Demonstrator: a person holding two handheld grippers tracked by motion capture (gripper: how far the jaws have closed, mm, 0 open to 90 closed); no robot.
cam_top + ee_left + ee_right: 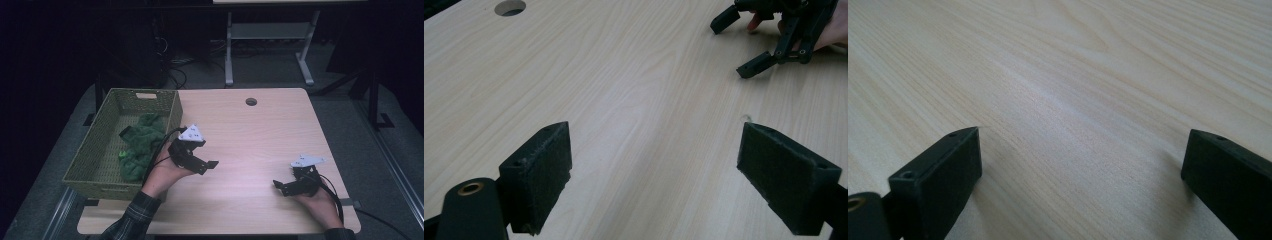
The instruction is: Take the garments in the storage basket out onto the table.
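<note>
Hand-held gripper (pixel 206 165) L: agape, beside basket (pixel 168 121) edge.

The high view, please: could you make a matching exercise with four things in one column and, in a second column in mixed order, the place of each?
Things:
1. green cloth
2. basket
3. left gripper
4. right gripper

Places:
A. near the table's right front, jaws open over bare wood
B. on the table's left edge
C. inside the basket
D. just right of the basket, jaws open over bare wood

Pairs: 1-C, 2-B, 3-D, 4-A
</note>
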